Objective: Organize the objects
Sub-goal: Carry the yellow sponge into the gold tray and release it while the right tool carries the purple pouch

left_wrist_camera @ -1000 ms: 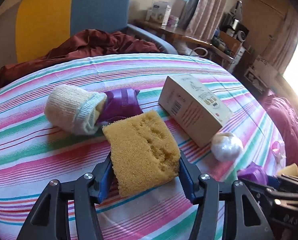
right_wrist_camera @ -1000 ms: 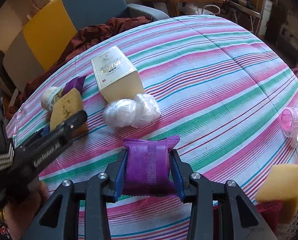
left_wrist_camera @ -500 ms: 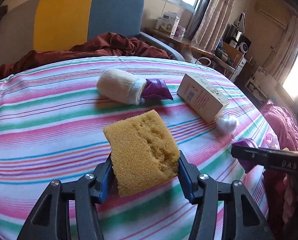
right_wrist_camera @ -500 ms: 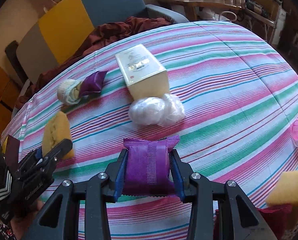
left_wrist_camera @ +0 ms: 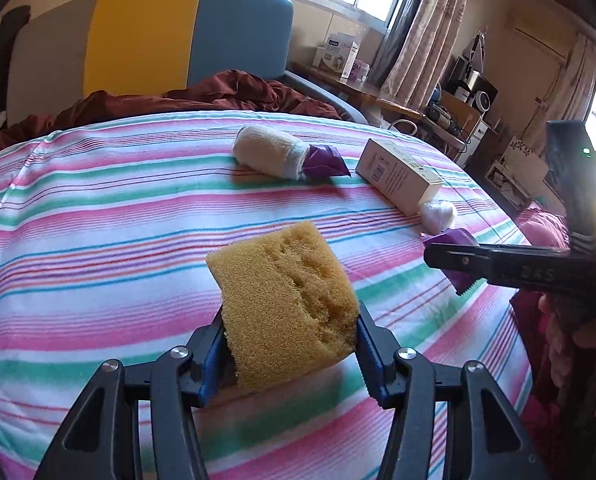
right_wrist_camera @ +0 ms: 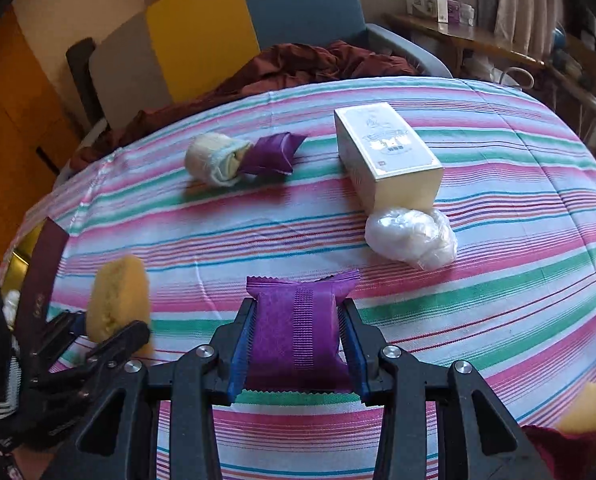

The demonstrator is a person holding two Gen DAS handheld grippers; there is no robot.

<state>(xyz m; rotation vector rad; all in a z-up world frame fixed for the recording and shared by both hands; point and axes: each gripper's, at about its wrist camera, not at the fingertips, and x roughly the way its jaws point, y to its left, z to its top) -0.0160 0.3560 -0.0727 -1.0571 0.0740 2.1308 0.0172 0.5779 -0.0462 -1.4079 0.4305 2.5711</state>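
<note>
My left gripper point(left_wrist_camera: 289, 344) is shut on a yellow sponge point(left_wrist_camera: 285, 304) and holds it above the striped bedspread point(left_wrist_camera: 97, 240). The sponge also shows at the left of the right wrist view point(right_wrist_camera: 115, 298). My right gripper point(right_wrist_camera: 298, 344) is shut on a purple packet point(right_wrist_camera: 295, 332), also held above the spread; its tip shows in the left wrist view point(left_wrist_camera: 456, 240). Farther back lie a cream rolled cloth point(right_wrist_camera: 213, 158) touching a second purple packet point(right_wrist_camera: 269, 152), a white box point(right_wrist_camera: 386, 152) and a clear plastic bundle point(right_wrist_camera: 412, 238).
A dark red blanket point(right_wrist_camera: 298, 68) lies at the bed's far edge before a yellow and blue chair point(left_wrist_camera: 185, 36). A desk with boxes point(left_wrist_camera: 338, 56) stands behind. Another yellow sponge point(right_wrist_camera: 590, 404) sits at the lower right.
Both grippers have pulled back toward the near side of the bed with their loads; the left one moved far from the rolled cloth and box. Both grips are unchanged.
</note>
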